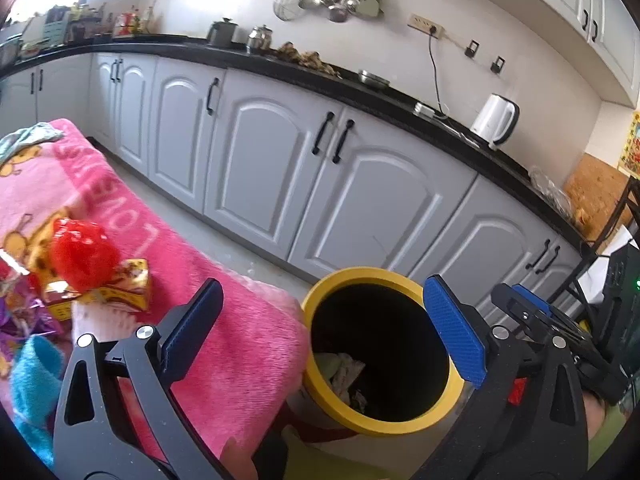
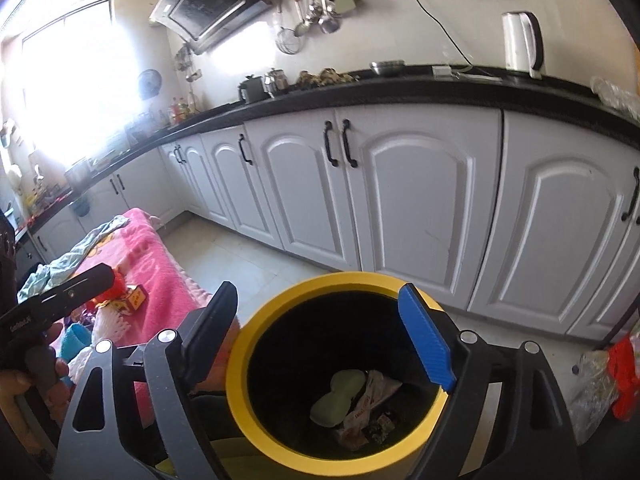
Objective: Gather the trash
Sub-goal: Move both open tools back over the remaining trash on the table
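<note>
Above yellow bin rim (image 2: pixel 256 432): both claws wide.

The left tool (image 1: pixel 320 324) gapes empty over the yellow bin (image 1: pixel 376 352). At nine o'clock, a red wrapper (image 1: pixel 82 254) lies on the pink blanket (image 1: pixel 224 320).

Yellow-rimmed bin (image 2: pixel 240 380), black inside, upright beside pink blanket; holds pale green sponge (image 2: pixel 338 398) and crumpled wrappers (image 2: pixel 370 404). On blanket: red crumpled plastic (image 1: pixel 82 254) atop yellow carton (image 1: pixel 116 290), purple wrapper (image 1: pixel 16 308) beside.
</note>
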